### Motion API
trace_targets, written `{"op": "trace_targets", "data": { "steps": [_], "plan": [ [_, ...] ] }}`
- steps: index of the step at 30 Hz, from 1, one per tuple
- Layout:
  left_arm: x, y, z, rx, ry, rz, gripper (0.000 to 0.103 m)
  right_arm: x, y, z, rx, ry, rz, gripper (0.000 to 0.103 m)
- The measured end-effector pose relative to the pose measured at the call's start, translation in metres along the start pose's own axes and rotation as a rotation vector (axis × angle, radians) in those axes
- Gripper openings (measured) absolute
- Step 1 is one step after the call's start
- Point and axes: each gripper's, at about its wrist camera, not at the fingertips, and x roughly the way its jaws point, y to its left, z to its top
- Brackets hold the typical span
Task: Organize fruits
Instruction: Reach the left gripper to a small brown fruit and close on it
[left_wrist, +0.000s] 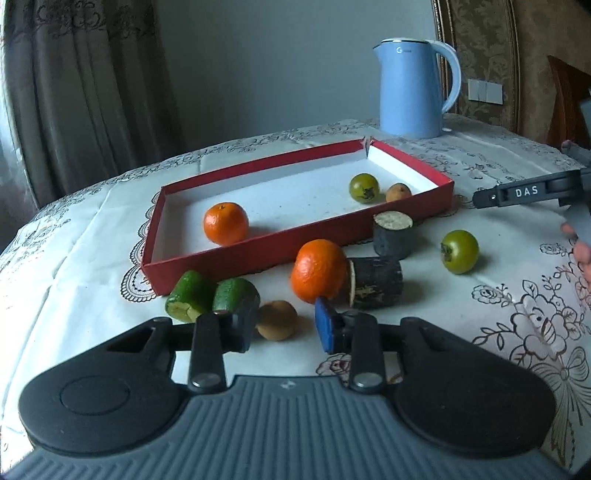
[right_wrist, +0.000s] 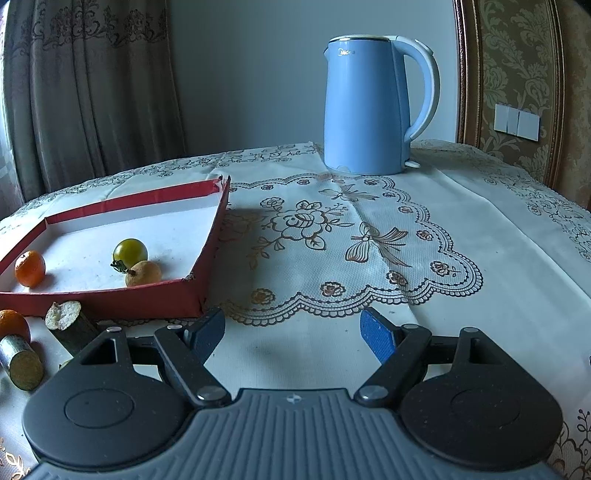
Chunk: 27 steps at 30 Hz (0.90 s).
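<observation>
My left gripper (left_wrist: 282, 314) hovers low over the tablecloth with a small brown fruit (left_wrist: 277, 319) between its fingers. A strip of cloth shows between the fruit and the blue right pad (left_wrist: 327, 328), so the jaws stand open around it. Just beyond lie an orange (left_wrist: 319, 271), two green chunks (left_wrist: 188, 295) and a round green fruit (left_wrist: 459, 251). The red box (left_wrist: 295, 245) holds an orange (left_wrist: 226, 223), a green fruit (left_wrist: 364, 187) and a brown fruit (left_wrist: 398, 192). My right gripper (right_wrist: 293, 321) is open and empty over the cloth, right of the box (right_wrist: 110, 306).
Two dark bark-covered cylinders (left_wrist: 393, 236) (left_wrist: 376, 282) lie by the loose orange. A blue kettle (right_wrist: 369, 107) stands at the back of the table. The other gripper's finger (left_wrist: 524, 192) and a hand (left_wrist: 581, 251) show at the right edge. Curtains hang behind on the left.
</observation>
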Motion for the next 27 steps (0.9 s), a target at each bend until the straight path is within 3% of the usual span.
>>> {"op": "trace_targets", "data": {
  "steps": [7, 10, 13, 17, 27],
  "plan": [
    [0.005, 0.0, 0.003, 0.014, -0.006, -0.006, 0.032, 0.0, 0.0, 0.0, -0.002, 0.004, -0.001, 0.08],
    [0.011, 0.006, 0.003, -0.008, 0.069, -0.004, 0.031, 0.0, 0.0, 0.0, -0.001, 0.002, -0.001, 0.08],
    [0.008, 0.01, -0.001, -0.04, 0.059, -0.008, 0.031, 0.001, 0.001, 0.001, -0.002, 0.005, -0.001, 0.081],
    [0.015, 0.01, 0.002, -0.05, 0.054, -0.003, 0.022, 0.0, 0.0, 0.0, -0.002, 0.004, 0.0, 0.081],
    [-0.004, 0.019, 0.002, -0.077, 0.017, 0.007, 0.021, 0.001, 0.0, 0.0, -0.004, 0.009, 0.001, 0.081]
  ]
}}
